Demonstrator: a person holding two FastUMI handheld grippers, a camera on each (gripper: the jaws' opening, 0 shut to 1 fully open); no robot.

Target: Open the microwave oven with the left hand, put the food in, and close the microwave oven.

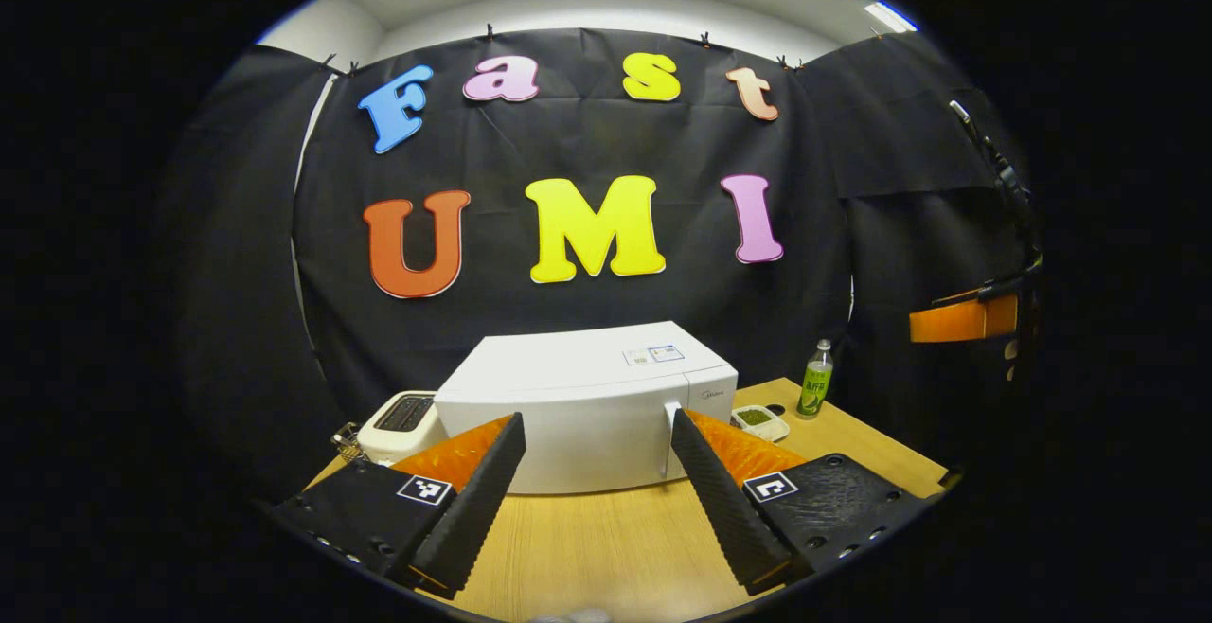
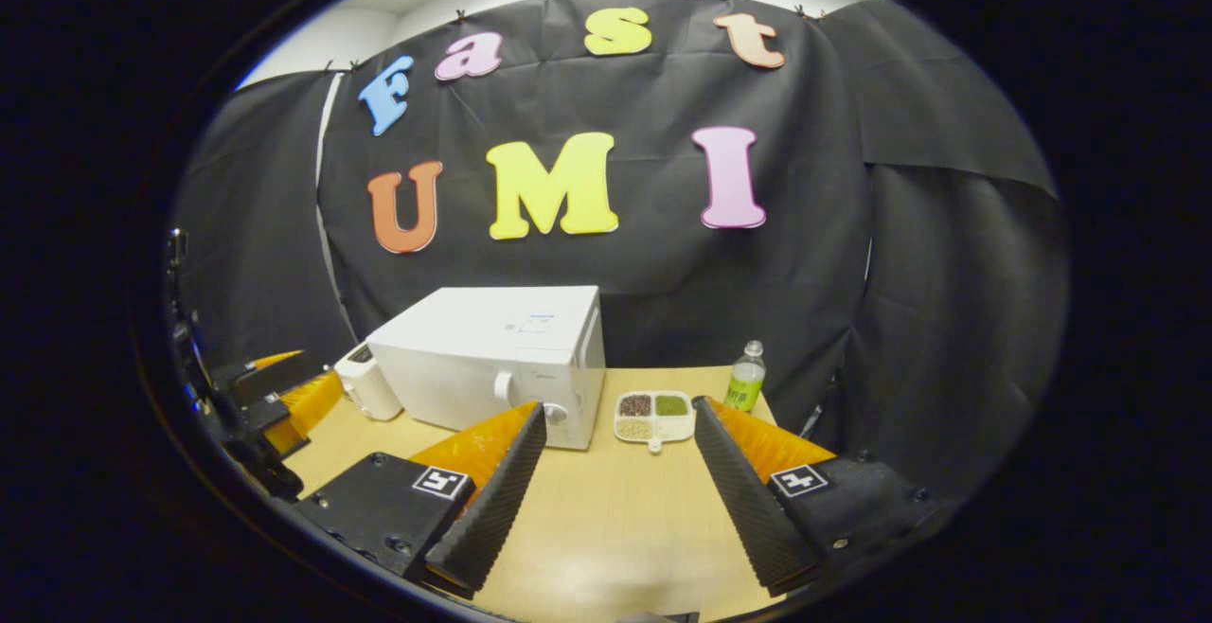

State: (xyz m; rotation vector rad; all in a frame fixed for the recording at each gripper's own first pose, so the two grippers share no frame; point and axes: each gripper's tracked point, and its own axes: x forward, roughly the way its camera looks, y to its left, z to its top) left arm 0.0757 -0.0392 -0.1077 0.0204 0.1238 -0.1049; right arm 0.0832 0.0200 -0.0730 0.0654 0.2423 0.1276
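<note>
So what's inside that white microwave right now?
Can't tell: the microwave door is closed, hiding the inside. The food tray sits outside on the table, right of it. Stickers lie on its top.

1. The counter (image 2: 606, 528) lies bare along its near edge, in front of the microwave (image 2: 492, 358).
2. The microwave, its door closed, blocks the middle back of the counter.
3. A toaster (image 2: 367, 382) stands close against the microwave's left side.
4. The food tray (image 2: 653, 417) sits just right of the microwave, and a bottle (image 2: 746, 377) stands near the back right corner.
</note>
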